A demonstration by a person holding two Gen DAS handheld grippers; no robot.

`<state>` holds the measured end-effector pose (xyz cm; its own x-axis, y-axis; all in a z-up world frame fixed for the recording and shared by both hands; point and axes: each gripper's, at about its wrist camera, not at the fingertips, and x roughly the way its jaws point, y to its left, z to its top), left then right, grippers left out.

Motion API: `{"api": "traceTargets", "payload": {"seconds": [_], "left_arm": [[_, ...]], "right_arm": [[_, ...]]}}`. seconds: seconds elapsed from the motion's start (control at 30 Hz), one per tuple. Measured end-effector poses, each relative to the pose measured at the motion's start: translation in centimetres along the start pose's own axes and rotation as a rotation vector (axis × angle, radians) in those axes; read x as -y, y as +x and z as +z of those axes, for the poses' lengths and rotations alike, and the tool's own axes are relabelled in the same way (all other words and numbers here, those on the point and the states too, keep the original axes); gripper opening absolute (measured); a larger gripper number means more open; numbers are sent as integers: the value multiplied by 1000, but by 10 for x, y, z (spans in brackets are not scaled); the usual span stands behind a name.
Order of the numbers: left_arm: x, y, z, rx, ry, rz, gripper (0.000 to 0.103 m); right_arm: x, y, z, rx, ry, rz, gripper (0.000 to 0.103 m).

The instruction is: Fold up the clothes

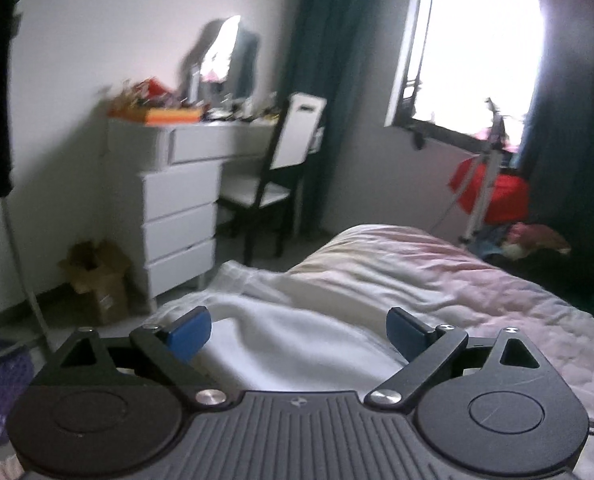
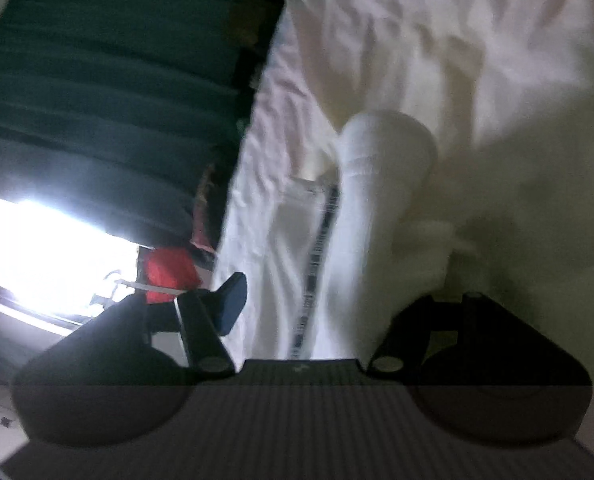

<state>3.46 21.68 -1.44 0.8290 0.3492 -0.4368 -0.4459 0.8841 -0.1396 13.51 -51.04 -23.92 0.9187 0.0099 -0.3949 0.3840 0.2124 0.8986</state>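
A white garment lies bunched on the bed. My left gripper is open, its blue pads wide apart just above the white cloth, holding nothing. In the right wrist view the same white garment, with a dark patterned trim stripe, lies between the fingers of my right gripper. Its left blue pad shows. The right finger is hidden under a fold of white cloth. The jaws stand wide apart.
A white dresser with clutter on top and a chair stand beyond the bed. A cardboard box sits on the floor. A bright window, dark curtains and red cloth on a rack are at the right.
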Motion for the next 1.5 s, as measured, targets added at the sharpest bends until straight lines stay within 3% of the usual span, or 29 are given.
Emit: {"api": "traceTargets", "payload": {"seconds": [0.13,0.2,0.27,0.33,0.5,0.57,0.67,0.77,0.87,1.03,1.2,1.37,1.5], "left_arm": [[38,2,-11,-16,110,-93,99],[61,6,-21,-45,165,-144,99],[84,10,-35,-71,199,-192,99],[108,14,-54,-111,230,-240,99],[156,32,-93,-220,323,-333,99],[164,37,-108,-214,343,-343,100],[175,54,-131,-272,408,-312,101],[180,67,-150,-298,459,-282,102],[181,65,-149,-288,466,-277,102],[177,60,-135,-277,453,-289,102],[170,37,-114,-219,439,-304,102],[146,26,-86,-175,323,-301,102],[121,27,-70,-190,213,-281,102]], "right_arm": [[5,6,6,-23,-44,-26,65],[2,8,8,-27,-87,-38,57],[-1,7,7,-15,-122,-73,38],[-3,5,4,0,-146,-109,24],[-15,4,-1,48,-207,-127,18],[-26,9,-6,77,-228,-114,17],[-45,19,-14,122,-302,-90,17],[-73,20,-26,171,-443,-59,17],[-105,13,-45,207,-610,-9,17],[-157,-9,-105,261,-975,123,17],[-182,-33,-184,241,-1299,261,17],[-176,-35,-273,107,-1557,349,16],[-141,-22,-346,-83,-1805,326,16]]}}
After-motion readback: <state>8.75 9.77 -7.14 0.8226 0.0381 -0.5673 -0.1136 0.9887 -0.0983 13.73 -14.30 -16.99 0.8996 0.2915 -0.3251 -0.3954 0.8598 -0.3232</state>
